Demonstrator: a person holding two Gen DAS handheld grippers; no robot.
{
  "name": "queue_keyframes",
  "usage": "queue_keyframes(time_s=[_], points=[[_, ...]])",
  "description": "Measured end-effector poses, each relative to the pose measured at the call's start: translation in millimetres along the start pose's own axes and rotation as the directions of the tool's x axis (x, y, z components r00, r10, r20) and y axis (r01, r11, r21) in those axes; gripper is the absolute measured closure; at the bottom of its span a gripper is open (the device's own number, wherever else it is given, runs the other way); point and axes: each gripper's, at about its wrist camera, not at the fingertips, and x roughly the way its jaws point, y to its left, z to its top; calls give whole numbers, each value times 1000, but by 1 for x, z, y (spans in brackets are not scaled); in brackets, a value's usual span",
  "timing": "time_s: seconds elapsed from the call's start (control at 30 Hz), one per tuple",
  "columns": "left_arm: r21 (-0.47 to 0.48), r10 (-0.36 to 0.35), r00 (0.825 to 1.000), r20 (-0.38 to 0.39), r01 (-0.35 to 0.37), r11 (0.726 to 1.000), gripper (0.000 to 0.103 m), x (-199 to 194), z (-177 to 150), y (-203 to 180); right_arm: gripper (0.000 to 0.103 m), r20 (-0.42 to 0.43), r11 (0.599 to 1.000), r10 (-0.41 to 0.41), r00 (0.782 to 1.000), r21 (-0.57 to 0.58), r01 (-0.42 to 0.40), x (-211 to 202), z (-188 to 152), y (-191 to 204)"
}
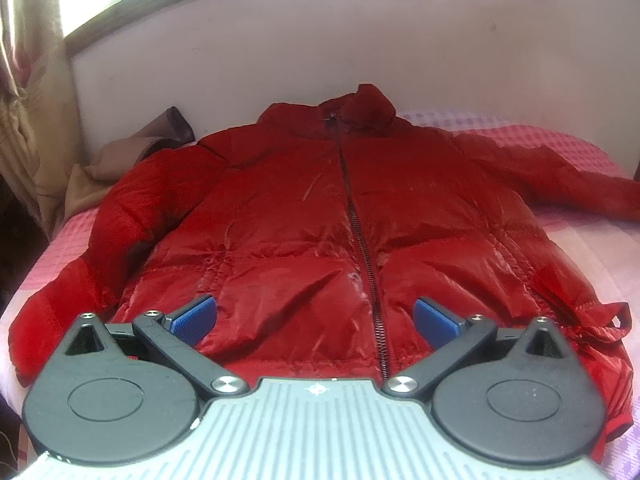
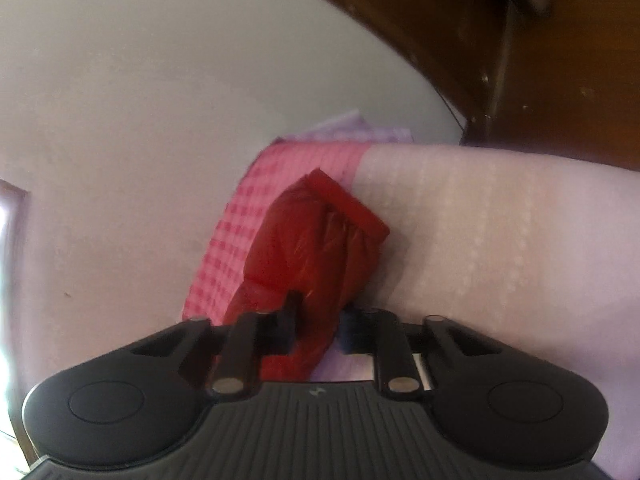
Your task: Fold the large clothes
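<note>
Red glossy jacket (image 1: 304,208), black zipper (image 1: 362,232); pink checked bedsheet (image 2: 236,240); blue tool pads (image 1: 196,316).

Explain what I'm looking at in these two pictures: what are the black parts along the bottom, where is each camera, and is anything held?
There is no robot arm: a person carries one set of handheld tongs in each hand, with a wide-angle camera on each looking along its two fingers. The black parts are those tongs.

The left camera shows a red puffer jacket, zipped up and laid flat on a bed with a pink checked sheet. The left tongs hang open over its hem, blue pads apart, gripping nothing.

The right camera looks along the jacket's sleeve to its cuff. The right tongs are shut on that sleeve.
</note>
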Motion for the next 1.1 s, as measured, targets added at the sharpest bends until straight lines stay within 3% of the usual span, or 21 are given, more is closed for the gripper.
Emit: queue_keyframes(time_s=[0.03, 0.13, 0.27, 0.43, 0.53, 0.6, 0.73, 0.83, 0.97, 1.1], points=[[-8, 5, 1000, 3, -5, 1000, 0, -2, 0, 4, 95, 12, 1000, 8, 1000, -24, -8, -4, 0, 10], [-41, 13, 1000, 21, -12, 999, 0, -12, -1, 20, 96, 42, 984, 123, 991, -131, -117, -22, -2, 61], [-82, 32, 999, 35, -29, 996, 0, -23, -5, 42, 96, -8, 923, 281, 960, -273, -272, -47, -31, 152], [-130, 51, 998, 35, -46, 990, 0, -32, -14, 69, 96, -165, 807, 436, 885, -363, -466, -57, -107, 259], [-155, 69, 997, 34, -63, 986, 0, -35, -21, 88, 96, -273, 743, 470, 839, -391, -544, -52, -169, 305], [-182, 69, 997, 28, -63, 981, 0, -34, -27, 103, 96, -337, 707, 462, 821, -419, -570, -43, -213, 328], [-242, 74, 997, 24, -66, 968, 0, -32, -38, 137, 96, -444, 684, 382, 811, -454, -571, -10, -300, 345], [-294, 67, 998, 15, -60, 954, 0, -27, -46, 162, 96, -493, 660, 292, 820, -516, -545, 10, -359, 344], [-335, 82, 997, -9, -80, 939, 0, -22, -57, 187, 96, -504, 623, 147, 851, -621, -476, 47, -419, 334], [-351, 95, 995, -32, -100, 931, 0, -17, -67, 201, 96, -476, 547, 54, 878, -722, -424, 71, -457, 327]])
